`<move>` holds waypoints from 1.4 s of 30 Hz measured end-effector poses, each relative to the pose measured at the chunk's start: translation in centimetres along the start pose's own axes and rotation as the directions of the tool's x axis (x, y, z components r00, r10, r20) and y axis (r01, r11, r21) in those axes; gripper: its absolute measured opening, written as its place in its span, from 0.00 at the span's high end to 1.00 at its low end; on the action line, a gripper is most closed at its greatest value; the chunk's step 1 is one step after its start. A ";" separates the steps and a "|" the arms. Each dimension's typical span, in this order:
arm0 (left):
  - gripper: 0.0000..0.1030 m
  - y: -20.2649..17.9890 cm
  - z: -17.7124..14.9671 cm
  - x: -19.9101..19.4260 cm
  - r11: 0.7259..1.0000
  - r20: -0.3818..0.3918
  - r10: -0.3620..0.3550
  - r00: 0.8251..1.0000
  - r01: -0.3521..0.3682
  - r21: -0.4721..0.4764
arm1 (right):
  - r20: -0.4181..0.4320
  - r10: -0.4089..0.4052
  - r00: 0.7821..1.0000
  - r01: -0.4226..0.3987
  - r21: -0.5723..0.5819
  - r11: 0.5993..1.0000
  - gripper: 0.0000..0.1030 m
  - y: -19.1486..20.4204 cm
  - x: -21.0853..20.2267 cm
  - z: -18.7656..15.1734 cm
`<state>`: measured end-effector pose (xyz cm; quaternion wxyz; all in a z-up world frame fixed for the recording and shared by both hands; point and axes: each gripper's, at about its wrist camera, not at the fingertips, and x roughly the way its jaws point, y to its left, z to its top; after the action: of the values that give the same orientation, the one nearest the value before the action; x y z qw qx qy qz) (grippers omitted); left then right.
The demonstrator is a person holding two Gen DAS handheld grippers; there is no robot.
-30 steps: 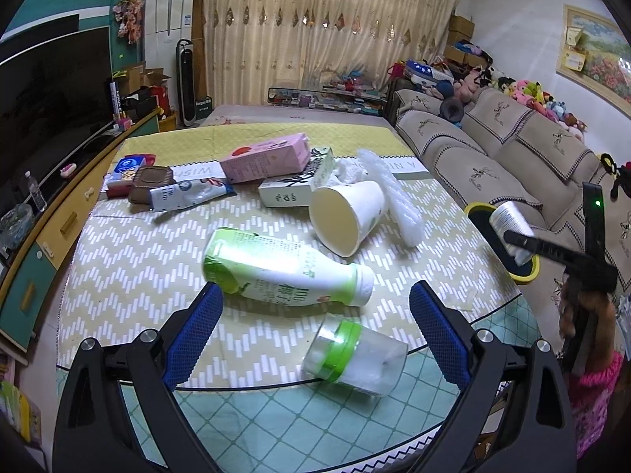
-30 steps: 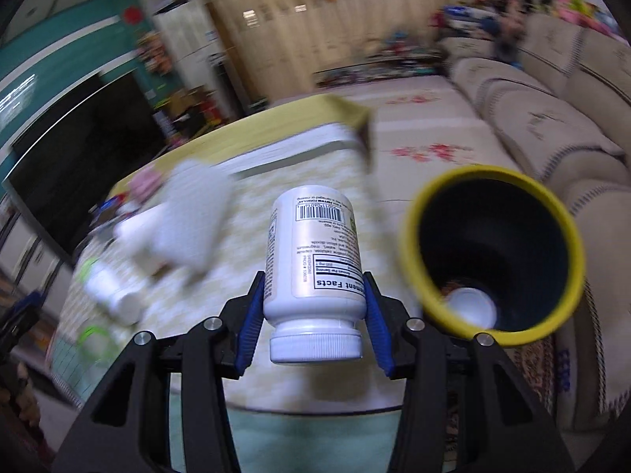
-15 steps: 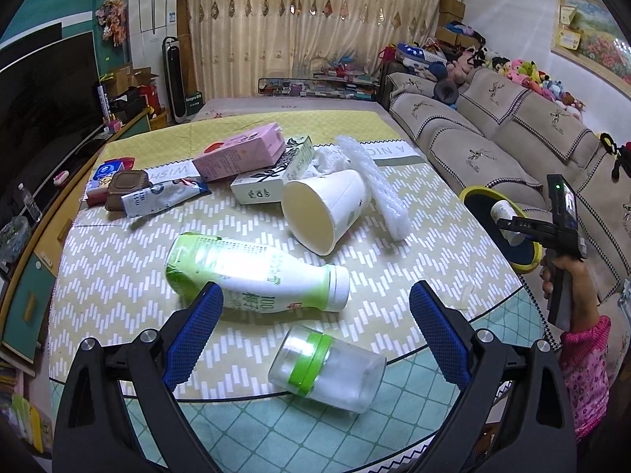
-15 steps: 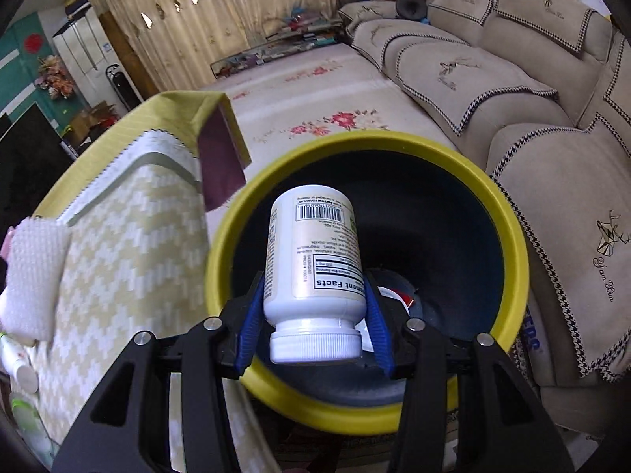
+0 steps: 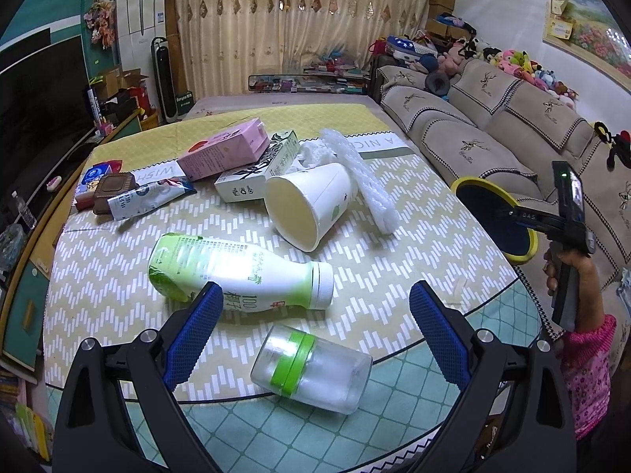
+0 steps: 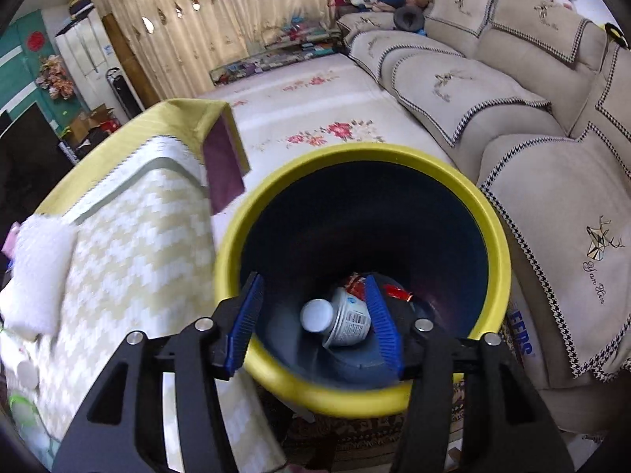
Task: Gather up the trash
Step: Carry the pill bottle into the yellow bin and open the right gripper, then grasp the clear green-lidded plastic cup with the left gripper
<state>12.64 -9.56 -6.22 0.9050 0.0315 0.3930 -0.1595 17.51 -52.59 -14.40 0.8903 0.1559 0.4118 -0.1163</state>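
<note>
Nearby, sofa (image 6: 493, 90) flanks yellow-rimmed bin (image 6: 355, 157); table (image 6: 130, 236) opposite.

a home living room: a long beige sofa (image 5: 485, 118) lined with stuffed toys (image 5: 512, 63), drawn curtains (image 5: 299, 23), a dark television (image 5: 35, 106), a framed picture (image 5: 587, 35), and a cloth-covered table (image 5: 394, 236) strewn with household packaging.

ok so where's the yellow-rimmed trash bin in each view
Left wrist view: the trash bin sits at the right edge, past the table, partly behind the right gripper.
Right wrist view: the bin fills the centre, seen from above; the open right gripper hangs over it, with a white bottle lying inside.
Shared landmark: the beige sofa just beyond the bin.
</note>
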 end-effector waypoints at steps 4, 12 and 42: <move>0.09 0.2 -0.6 -0.6 1.000 0.001 0.008 1.000 -0.008 0.014 | 0.033 0.020 0.999 -0.019 -0.015 1.000 0.47 1.2 -2.4 -1.4; 0.09 0.5 -3.5 -0.6 0.992 -0.030 0.052 0.998 -0.048 0.114 | 0.042 0.075 0.996 -0.074 -0.028 0.997 0.47 2.7 -5.1 -4.2; 0.31 -0.2 -6.0 4.7 0.961 -0.115 -0.068 0.991 0.096 0.260 | 0.005 0.152 0.988 -0.152 -0.013 0.988 0.43 3.6 -4.7 -6.4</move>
<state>11.43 -9.89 -13.71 0.8635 0.1440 0.4161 -0.2460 11.24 -46.47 -14.07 0.8988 0.1806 0.3967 -0.0460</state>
